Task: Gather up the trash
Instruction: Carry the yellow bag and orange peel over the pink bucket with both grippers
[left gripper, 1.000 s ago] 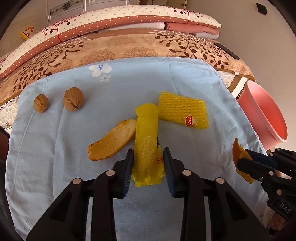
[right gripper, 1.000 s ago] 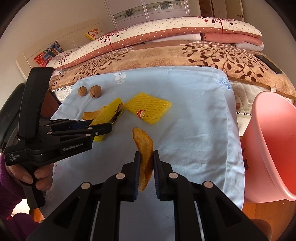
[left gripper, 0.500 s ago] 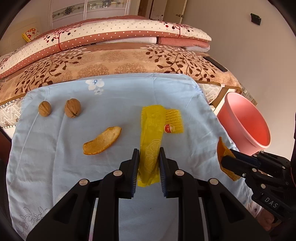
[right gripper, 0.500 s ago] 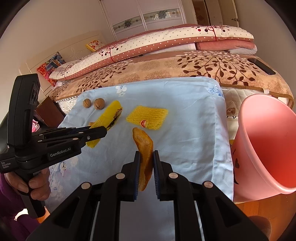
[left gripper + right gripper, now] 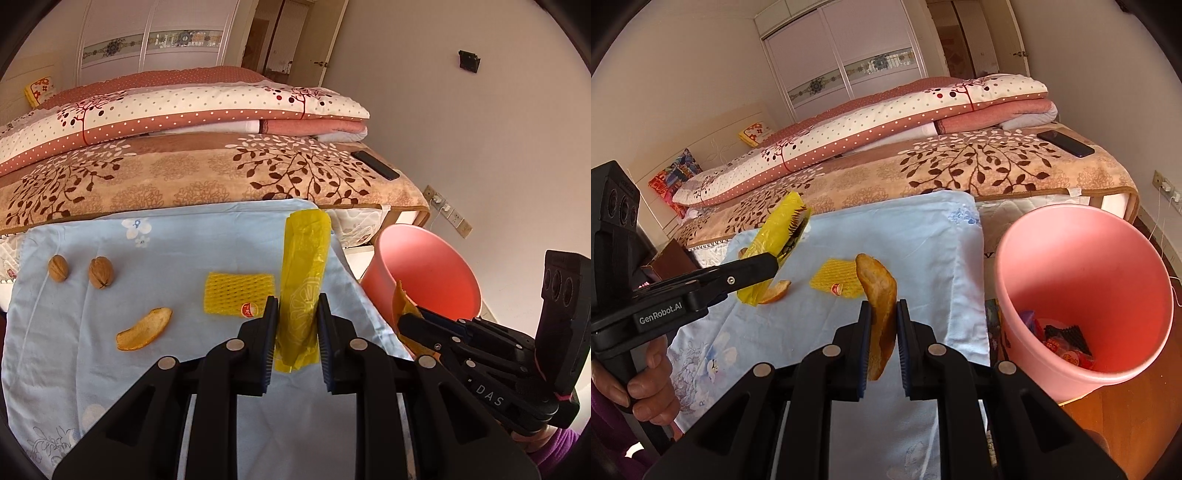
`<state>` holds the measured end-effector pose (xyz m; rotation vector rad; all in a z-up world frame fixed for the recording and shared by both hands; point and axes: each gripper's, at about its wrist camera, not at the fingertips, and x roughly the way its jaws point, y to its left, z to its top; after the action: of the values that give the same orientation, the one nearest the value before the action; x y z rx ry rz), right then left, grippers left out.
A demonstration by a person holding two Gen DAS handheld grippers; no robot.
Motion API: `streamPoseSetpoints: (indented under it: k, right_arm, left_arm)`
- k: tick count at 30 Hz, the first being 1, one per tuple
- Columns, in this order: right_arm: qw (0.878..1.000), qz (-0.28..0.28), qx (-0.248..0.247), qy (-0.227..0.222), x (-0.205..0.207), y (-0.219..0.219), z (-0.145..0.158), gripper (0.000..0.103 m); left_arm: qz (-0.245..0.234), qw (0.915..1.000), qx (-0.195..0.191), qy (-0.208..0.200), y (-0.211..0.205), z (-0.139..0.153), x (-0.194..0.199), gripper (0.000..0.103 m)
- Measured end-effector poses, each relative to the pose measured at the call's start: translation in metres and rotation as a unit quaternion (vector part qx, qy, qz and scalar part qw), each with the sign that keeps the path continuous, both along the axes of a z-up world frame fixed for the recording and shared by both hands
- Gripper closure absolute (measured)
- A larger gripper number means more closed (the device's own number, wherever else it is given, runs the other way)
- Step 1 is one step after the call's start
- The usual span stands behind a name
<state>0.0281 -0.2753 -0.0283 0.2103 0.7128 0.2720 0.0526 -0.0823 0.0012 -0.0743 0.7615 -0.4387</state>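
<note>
Trash sits pinched in both grippers: left (image 5: pixel 295 325) clamps a wrapper (image 5: pixel 303 284), right (image 5: pixel 883 332) a peel (image 5: pixel 881 299), beside the bin (image 5: pixel 1082 295).

A home bedroom — a bed (image 5: pixel 960 166) fills the middle of the frame, with folded quilts (image 5: pixel 886 110) stacked along it. A sliding wardrobe (image 5: pixel 842 55) stands at upper centre, a door (image 5: pixel 284 40) at the top, wall sockets (image 5: pixel 448 214) at right — and a pink bin (image 5: pixel 1071 369) on wood floor.
</note>
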Motion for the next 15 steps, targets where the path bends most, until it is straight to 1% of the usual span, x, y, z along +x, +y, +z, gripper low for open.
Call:
streamPoseSetpoints:
  k: [8, 15]
  right_arm:
    - [0.998, -0.054, 0.001, -0.021, -0.008, -0.041, 0.012, 0.09]
    - [0.994, -0.108, 0.012, -0.034, -0.011, -0.083, 0.017, 0.09]
  left_arm:
    - [-0.03, 0.9994, -0.013, -0.012, -0.037, 0.011, 0.001, 0.082]
    - [-0.061, 0.9978, -0.018, -0.019, -0.073, 0.015, 0.004, 0.082]
